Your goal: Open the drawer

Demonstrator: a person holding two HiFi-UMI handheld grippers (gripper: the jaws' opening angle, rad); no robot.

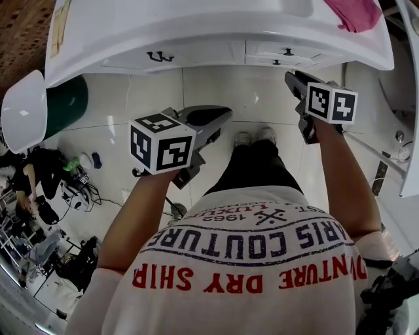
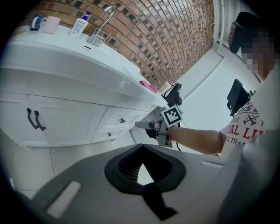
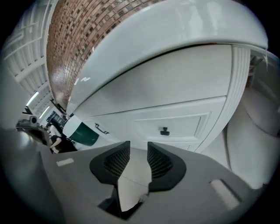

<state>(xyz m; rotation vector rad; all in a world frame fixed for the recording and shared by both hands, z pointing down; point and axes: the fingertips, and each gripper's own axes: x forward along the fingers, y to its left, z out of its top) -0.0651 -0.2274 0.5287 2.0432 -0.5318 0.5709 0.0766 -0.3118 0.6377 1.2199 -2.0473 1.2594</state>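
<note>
Directly ahead of the right gripper [image 3: 137, 145], whose fingers are spread with nothing between them, a closed white drawer [image 3: 171, 122] with a small dark knob [image 3: 164, 131] sits under the curved white surface [image 3: 175, 30], while the left gripper [image 2: 142, 147] has its fingers pressed together, empty.

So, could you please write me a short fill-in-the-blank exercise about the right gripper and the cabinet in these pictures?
1. The right gripper has its jaws ___, with nothing between them.
2. The drawer facing it is ___.
3. The drawer's knob is coloured ___.
4. The cloth on the countertop is coloured ___.

Missing words: open; closed; black; pink.
</note>
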